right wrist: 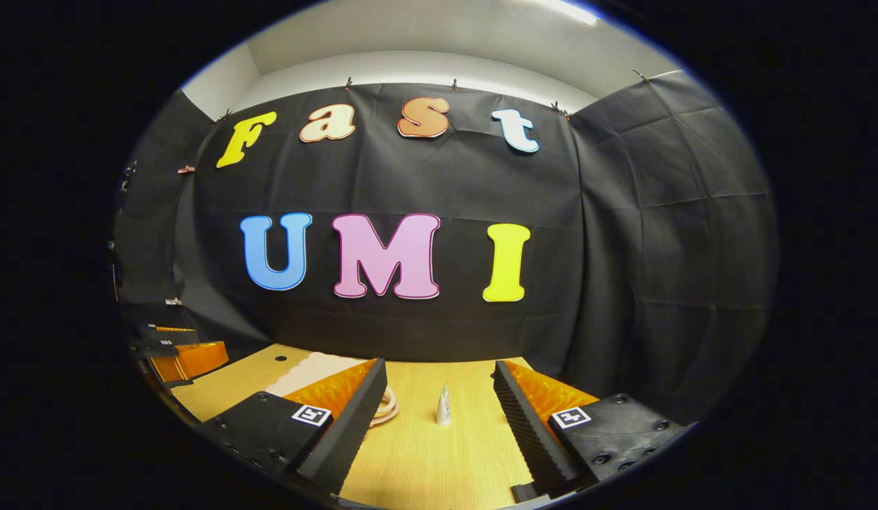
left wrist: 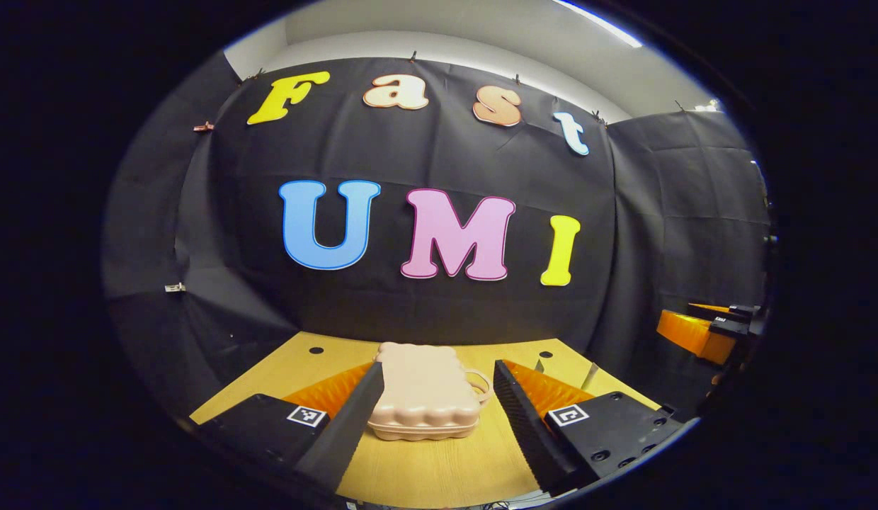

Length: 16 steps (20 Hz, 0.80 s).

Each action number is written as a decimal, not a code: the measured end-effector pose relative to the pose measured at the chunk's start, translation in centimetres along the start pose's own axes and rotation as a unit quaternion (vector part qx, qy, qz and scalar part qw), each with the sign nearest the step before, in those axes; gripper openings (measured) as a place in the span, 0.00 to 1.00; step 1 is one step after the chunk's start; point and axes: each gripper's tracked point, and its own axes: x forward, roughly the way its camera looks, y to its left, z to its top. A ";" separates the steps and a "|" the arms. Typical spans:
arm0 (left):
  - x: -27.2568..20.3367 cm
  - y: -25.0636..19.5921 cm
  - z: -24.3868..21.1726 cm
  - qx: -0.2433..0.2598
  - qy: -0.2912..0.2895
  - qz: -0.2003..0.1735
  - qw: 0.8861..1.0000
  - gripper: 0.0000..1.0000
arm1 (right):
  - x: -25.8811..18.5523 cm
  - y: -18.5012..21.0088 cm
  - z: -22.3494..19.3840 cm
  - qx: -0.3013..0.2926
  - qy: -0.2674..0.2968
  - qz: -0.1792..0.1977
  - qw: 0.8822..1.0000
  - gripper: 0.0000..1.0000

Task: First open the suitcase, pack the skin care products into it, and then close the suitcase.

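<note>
A small beige suitcase (left wrist: 423,391) lies flat and closed on the wooden table (left wrist: 439,467), its handle (left wrist: 479,387) pointing right. My left gripper (left wrist: 435,407) stands open in front of it, with the case between and beyond the two fingers, untouched. In the right gripper view a slim white skin care tube (right wrist: 443,406) stands upright on the table, ahead of my open right gripper (right wrist: 439,414). The suitcase's edge (right wrist: 313,372) and its handle (right wrist: 386,406) peek out from behind the left finger (right wrist: 343,425) there.
The other gripper's orange and black body shows at the far right of the left gripper view (left wrist: 704,329) and at the far left of the right gripper view (right wrist: 177,354). Black cloth walls close in the table at the back and sides.
</note>
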 end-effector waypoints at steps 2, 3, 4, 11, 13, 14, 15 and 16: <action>2.0 -1.5 -0.2 0.002 0.012 -0.011 1.000 0.98 | 1.0 -0.6 -0.1 -0.001 0.005 0.000 1.000 0.96; 3.1 -2.2 -0.5 0.002 0.017 -0.015 1.000 0.98 | 1.7 -1.0 0.0 -0.002 0.005 0.001 1.000 0.96; 4.4 -3.1 -0.6 -0.001 0.021 -0.020 1.000 0.98 | 2.5 -1.5 0.0 -0.004 0.005 0.001 1.000 0.96; 15.3 -8.5 -4.1 0.004 0.077 -0.041 0.996 0.98 | 8.6 -6.1 -1.2 0.002 0.012 0.002 1.000 0.96; 18.8 -10.1 -6.0 0.008 0.099 -0.047 0.994 0.98 | 10.3 -7.5 -1.9 0.002 0.016 0.003 1.000 0.96; 20.3 -10.7 -6.8 0.011 0.111 -0.045 0.993 0.98 | 11.2 -8.2 -2.3 0.004 0.018 0.003 1.000 0.96; 22.0 -11.5 -8.0 0.013 0.123 -0.049 0.991 0.98 | 11.9 -8.8 -2.6 0.005 0.020 0.003 1.000 0.96; 23.5 -12.1 -9.3 0.016 0.136 -0.051 0.989 0.97 | 12.8 -9.4 -3.2 0.006 0.024 0.003 1.000 0.96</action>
